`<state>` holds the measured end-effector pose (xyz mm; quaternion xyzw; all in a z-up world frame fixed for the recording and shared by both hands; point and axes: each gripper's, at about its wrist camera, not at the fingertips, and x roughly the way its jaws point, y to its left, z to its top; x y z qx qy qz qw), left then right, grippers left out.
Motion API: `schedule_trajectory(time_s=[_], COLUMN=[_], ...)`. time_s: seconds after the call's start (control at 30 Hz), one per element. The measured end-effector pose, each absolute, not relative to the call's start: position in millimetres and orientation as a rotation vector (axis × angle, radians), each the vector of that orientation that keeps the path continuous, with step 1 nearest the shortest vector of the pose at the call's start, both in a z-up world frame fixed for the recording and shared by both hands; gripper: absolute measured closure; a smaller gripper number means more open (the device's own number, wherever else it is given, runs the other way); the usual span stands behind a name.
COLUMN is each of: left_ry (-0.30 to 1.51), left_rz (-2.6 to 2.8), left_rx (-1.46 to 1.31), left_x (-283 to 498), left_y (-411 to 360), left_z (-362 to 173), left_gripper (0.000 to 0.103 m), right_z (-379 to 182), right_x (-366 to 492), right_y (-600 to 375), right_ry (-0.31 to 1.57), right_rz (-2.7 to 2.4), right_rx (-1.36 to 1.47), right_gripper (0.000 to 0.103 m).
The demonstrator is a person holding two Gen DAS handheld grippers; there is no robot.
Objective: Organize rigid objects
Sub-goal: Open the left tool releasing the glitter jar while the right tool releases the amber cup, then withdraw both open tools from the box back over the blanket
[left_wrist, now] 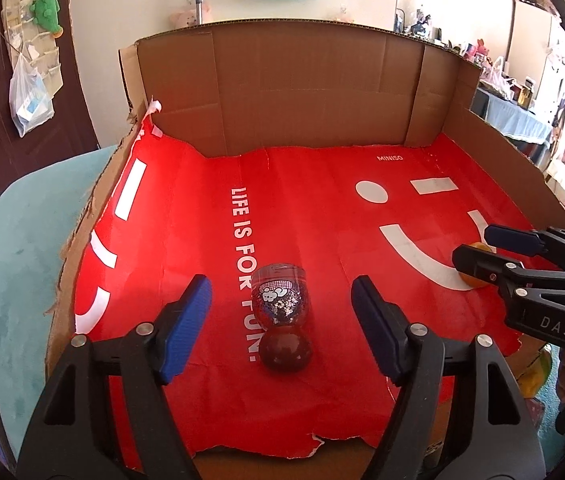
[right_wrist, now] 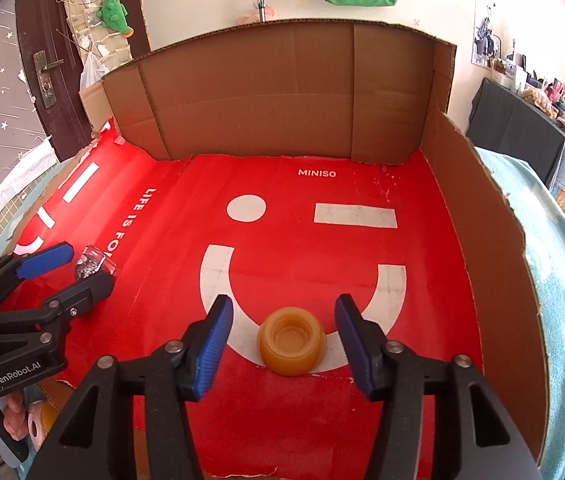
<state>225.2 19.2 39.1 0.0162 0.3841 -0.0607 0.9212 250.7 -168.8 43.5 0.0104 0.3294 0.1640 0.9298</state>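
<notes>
A: Left tongs (left_wrist: pixel 282 312) spread apart, glitter bottle (left_wrist: pixel 280 300) lying loose between them on the red sheet (left_wrist: pixel 322 208).

B: Right tongs (right_wrist: pixel 284 340) apart too, amber cup (right_wrist: pixel 292 340) sitting between, untouched.

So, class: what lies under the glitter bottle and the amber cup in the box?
Both rest on a red paper sheet lining the cardboard box. The bottle covers part of the white lettering; the cup sits on the white smile curve. The box floor beneath the sheet is hidden.
</notes>
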Motion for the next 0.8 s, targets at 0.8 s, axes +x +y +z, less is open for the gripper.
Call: schedule_trajectory(time_s=[0.8], left_ry=[0.718], left_rz=[-0.103], left_rx=[0.021], left_x=[186], left_y=[16], left_z=[71], left_gripper=[0.012], right_z=[68], right_x=[198], right_y=[-185], right_ry=[0.551], right_rz=[0.378], right_rx=[0.077], right_gripper=[0.018])
